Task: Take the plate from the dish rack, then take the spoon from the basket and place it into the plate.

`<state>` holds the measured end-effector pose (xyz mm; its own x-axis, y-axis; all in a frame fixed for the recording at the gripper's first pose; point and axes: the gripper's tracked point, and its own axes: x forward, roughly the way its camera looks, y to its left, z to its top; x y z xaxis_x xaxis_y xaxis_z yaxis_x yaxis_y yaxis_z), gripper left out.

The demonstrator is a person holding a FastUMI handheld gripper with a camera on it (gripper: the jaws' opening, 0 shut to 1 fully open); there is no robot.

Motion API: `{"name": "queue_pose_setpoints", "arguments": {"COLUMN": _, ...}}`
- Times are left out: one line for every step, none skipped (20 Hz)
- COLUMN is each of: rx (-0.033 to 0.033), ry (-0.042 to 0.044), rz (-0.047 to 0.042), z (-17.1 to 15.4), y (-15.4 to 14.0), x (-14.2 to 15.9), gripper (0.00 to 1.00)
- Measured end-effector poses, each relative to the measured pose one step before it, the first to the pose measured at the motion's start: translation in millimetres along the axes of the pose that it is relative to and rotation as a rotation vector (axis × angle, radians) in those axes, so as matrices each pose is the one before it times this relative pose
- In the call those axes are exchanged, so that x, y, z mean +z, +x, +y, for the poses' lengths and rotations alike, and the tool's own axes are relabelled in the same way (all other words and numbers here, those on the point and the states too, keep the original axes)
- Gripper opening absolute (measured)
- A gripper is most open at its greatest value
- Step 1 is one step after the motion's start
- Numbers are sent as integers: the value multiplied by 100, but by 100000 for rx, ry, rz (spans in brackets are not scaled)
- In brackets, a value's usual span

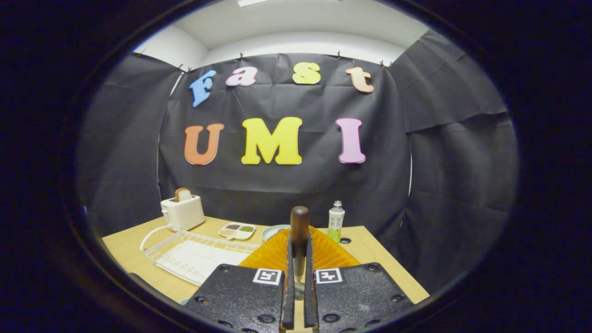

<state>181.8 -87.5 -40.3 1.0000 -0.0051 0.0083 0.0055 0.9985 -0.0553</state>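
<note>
Two fingers of the claw (299, 259) are closed tight on a spoon (299, 226), gripping it by its dark wooden handle, which stands upright between them with its rounded end rising above the fingertips; a bit of pale metal shows lower down in the narrow gap. Just beyond the fingers sits an orange ribbed basket (323, 252) on the light wooden counter (370, 259). Behind the basket, a pale plate (274, 230) lies flat on the counter. To the left is a white wire dish rack (194, 256). Farther back are a white toaster (182, 212) with a slice of bread, a small divided snack tray (237, 230), and a bottle (336, 221).
</note>
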Motion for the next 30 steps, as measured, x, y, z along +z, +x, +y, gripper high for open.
{"name": "queue_pose_setpoints", "arguments": {"rx": 1791, "ry": -1728, "rz": -645, "z": 1511, "y": -1268, "x": -604, "gripper": 13}}
{"name": "queue_pose_setpoints", "arguments": {"rx": 2275, "ry": -656, "rz": -826, "z": 1713, "y": -1272, "x": -685, "gripper": 13}}
{"name": "queue_pose_setpoints", "arguments": {"rx": 2747, "ry": -433, "rz": 291, "z": 1767, "y": -1217, "x": -860, "gripper": 13}}
{"name": "queue_pose_setpoints", "arguments": {"rx": 1731, "ry": 805, "rz": 193, "z": 1529, "y": -1035, "x": -979, "gripper": 13}}
{"name": "queue_pose_setpoints", "arguments": {"rx": 88, "ry": 1143, "rz": 580, "z": 1239, "y": -857, "x": -975, "gripper": 13}}
{"name": "queue_pose_setpoints", "arguments": {"rx": -585, "ry": 719, "rz": 1055, "z": 1003, "y": -787, "x": -994, "gripper": 13}}
{"name": "queue_pose_setpoints", "arguments": {"rx": -198, "ry": 864, "rz": 1002, "z": 1150, "y": -652, "x": -977, "gripper": 13}}
{"name": "queue_pose_setpoints", "arguments": {"rx": 661, "ry": 644, "rz": 1109, "z": 1244, "y": -681, "x": -840, "gripper": 13}}
{"name": "queue_pose_setpoints", "arguments": {"rx": 863, "ry": 1397, "rz": 1314, "z": 1223, "y": -557, "x": -917, "gripper": 14}}
{"name": "queue_pose_setpoints", "arguments": {"rx": 1007, "ry": 1704, "rz": 1175, "z": 946, "y": -360, "x": -870, "gripper": 14}}
{"name": "queue_pose_setpoints", "arguments": {"rx": 223, "ry": 2059, "rz": 699, "z": 669, "y": -303, "x": -784, "gripper": 14}}
{"name": "queue_pose_setpoints", "arguments": {"rx": -431, "ry": 2130, "rz": 760, "z": 384, "y": -125, "x": -733, "gripper": 14}}
{"name": "queue_pose_setpoints", "arguments": {"rx": -976, "ry": 1440, "rz": 739, "z": 172, "y": -50, "x": -664, "gripper": 14}}
{"name": "queue_pose_setpoints", "arguments": {"rx": -1647, "ry": 1322, "rz": 343, "z": 93, "y": 33, "x": -377, "gripper": 14}}
{"name": "queue_pose_setpoints", "arguments": {"rx": -1554, "ry": 803, "rz": -219, "z": 11, "y": -23, "x": -162, "gripper": 14}}
{"name": "queue_pose_setpoints", "arguments": {"rx": -864, "ry": 1347, "rz": -504, "z": 184, "y": 25, "x": -117, "gripper": 14}}
{"name": "queue_pose_setpoints", "arguments": {"rx": -326, "ry": 1821, "rz": -126, "z": 338, "y": 32, "x": -240, "gripper": 15}}
{"name": "queue_pose_setpoints", "arguments": {"rx": 1104, "ry": 1703, "rz": 230, "z": 462, "y": -43, "x": -405, "gripper": 15}}
{"name": "queue_pose_setpoints", "arguments": {"rx": 1331, "ry": 751, "rz": 231, "z": 407, "y": 142, "x": -445, "gripper": 16}}
{"name": "queue_pose_setpoints", "arguments": {"rx": 745, "ry": 247, "rz": 427, "z": 68, "y": 263, "x": -369, "gripper": 16}}
{"name": "queue_pose_setpoints", "arguments": {"rx": -388, "ry": -203, "rz": 1077, "z": -125, "y": 119, "x": -532, "gripper": 17}}
{"name": "queue_pose_setpoints", "arguments": {"rx": -980, "ry": -444, "rz": 1053, "z": -432, "y": 83, "x": -556, "gripper": 17}}
{"name": "queue_pose_setpoints", "arguments": {"rx": -1306, "ry": -652, "rz": 467, "z": -344, "y": 53, "x": -296, "gripper": 17}}
{"name": "queue_pose_setpoints", "arguments": {"rx": -960, "ry": -435, "rz": 74, "z": -246, "y": 147, "x": -218, "gripper": 17}}
{"name": "queue_pose_setpoints", "arguments": {"rx": -972, "ry": -912, "rz": -735, "z": -328, "y": 13, "x": -11, "gripper": 17}}
{"name": "queue_pose_setpoints", "arguments": {"rx": -1260, "ry": -844, "rz": -871, "z": -431, "y": 277, "x": 81, "gripper": 18}}
{"name": "queue_pose_setpoints", "arguments": {"rx": -1430, "ry": -854, "rz": -171, "z": -558, "y": -5, "x": -3, "gripper": 18}}
{"name": "queue_pose_setpoints", "arguments": {"rx": -1486, "ry": -302, "rz": -124, "z": -599, "y": -102, "x": -26, "gripper": 19}}
{"name": "queue_pose_setpoints", "arguments": {"rx": -1011, "ry": -155, "rz": 176, "z": -527, "y": -147, "x": 73, "gripper": 20}}
{"name": "queue_pose_setpoints", "arguments": {"rx": -888, "ry": -192, "rz": 263, "z": -522, "y": -138, "x": -50, "gripper": 21}}
